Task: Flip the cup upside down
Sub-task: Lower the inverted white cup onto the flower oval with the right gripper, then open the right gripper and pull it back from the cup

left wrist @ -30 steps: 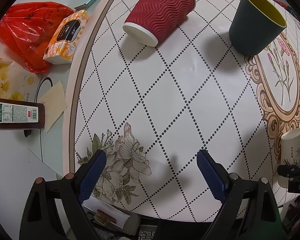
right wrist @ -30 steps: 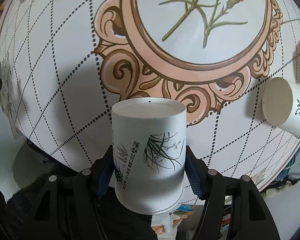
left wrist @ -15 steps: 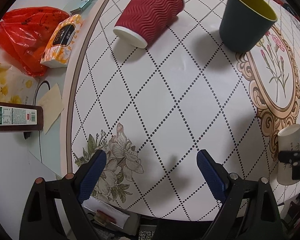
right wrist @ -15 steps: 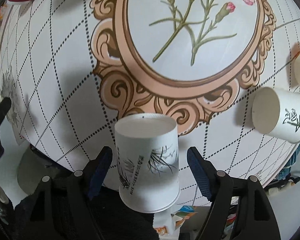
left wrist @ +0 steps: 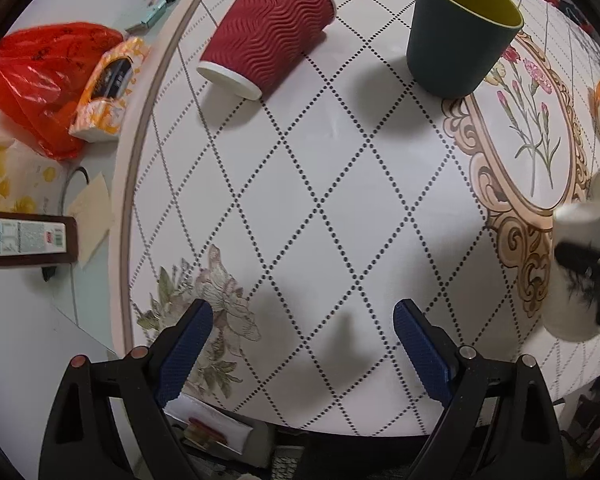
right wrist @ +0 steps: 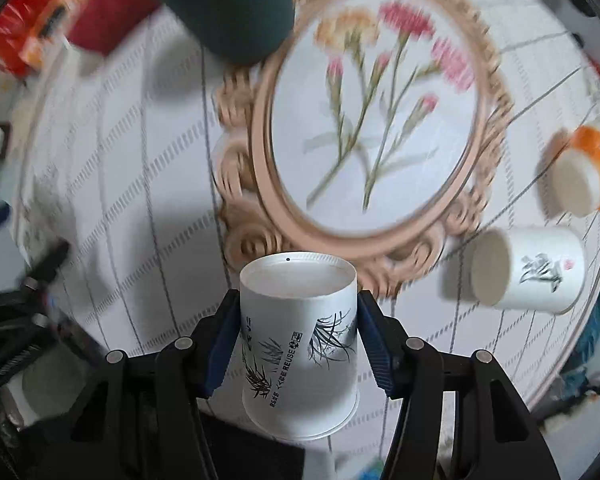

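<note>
- The right tool (right wrist: pixel 298 332) grips the white cup (right wrist: pixel 300 344), which is base-up over the near worktop (right wrist: pixel 140 160) edge.
- The left tool (left wrist: pixel 302 344) is open and empty.
- Risk: so near the edge, the released cup could tip and fall off.

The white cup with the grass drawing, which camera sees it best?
The right wrist view. The white cup fills its middle, sharp, bottom up, between the right hand-held gripper's pads. The left wrist view catches it only at its right edge, partly hidden.
</note>
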### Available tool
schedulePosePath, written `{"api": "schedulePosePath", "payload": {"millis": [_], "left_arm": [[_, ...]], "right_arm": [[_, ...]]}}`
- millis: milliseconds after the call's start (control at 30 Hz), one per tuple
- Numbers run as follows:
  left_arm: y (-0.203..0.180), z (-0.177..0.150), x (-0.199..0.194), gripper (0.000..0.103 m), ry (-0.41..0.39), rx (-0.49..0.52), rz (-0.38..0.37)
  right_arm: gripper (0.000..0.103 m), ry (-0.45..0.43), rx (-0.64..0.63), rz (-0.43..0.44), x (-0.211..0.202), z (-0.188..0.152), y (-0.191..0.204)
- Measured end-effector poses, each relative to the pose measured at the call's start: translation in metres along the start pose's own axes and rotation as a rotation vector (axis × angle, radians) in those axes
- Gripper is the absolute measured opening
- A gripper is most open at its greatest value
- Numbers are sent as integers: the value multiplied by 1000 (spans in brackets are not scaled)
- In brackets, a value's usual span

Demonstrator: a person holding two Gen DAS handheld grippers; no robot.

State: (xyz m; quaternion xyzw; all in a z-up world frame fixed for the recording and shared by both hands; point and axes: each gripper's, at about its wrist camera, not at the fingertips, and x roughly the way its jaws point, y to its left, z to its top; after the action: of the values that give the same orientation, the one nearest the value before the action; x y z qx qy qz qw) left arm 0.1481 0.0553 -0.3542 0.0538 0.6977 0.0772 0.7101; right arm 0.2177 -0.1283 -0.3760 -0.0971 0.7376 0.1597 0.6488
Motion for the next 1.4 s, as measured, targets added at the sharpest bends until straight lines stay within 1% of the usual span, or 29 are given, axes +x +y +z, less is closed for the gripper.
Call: {"api": "schedulePosePath", "payload": {"millis": [100,200,300,367,500,633,767,1033,1133,1200,1267,1333,1400], "left_arm": [[0,3,3,93,28,-27,-30],[2,6,8,93,53,-57,-42],[4,7,12,93,75,-82,-55],[4,8,12,93,76,-85,-49],[1,4,11,93,70,-77,-34],[-5,1,13,93,78,-79,-27],[-10,-4,12,93,78,-82,-24],[-21,-14,-5,93,23,-98,-18],[-28,-18,-13,93,0,-89,-34],[-30,-21,-20,93,-18,-77,-38],[-30,-25,-29,93,-41,-60,-45],[-30,-28,-38,93,-62,-41,-59],[-28,-33,-48,93,-92,-19,-72]], "right_arm": [[60,-179,44,41,-23,-4,-11],[60,-394,84,114,-37,-10,-18],[60,-533,83,146,-36,-18,-5],[60,-600,61,120,-27,-23,10],[60,-670,40,86,-15,-39,19],[61,-703,9,78,-7,-57,19],[61,-700,-42,58,-7,-72,24],[62,-625,-53,59,-3,-87,22],[62,-609,-63,46,-1,-92,24],[63,-580,-48,44,-1,-94,23],[70,-565,-13,53,-5,-97,19],[85,-561,37,49,-14,-106,15],[91,-549,70,38,-22,-114,13]]}}
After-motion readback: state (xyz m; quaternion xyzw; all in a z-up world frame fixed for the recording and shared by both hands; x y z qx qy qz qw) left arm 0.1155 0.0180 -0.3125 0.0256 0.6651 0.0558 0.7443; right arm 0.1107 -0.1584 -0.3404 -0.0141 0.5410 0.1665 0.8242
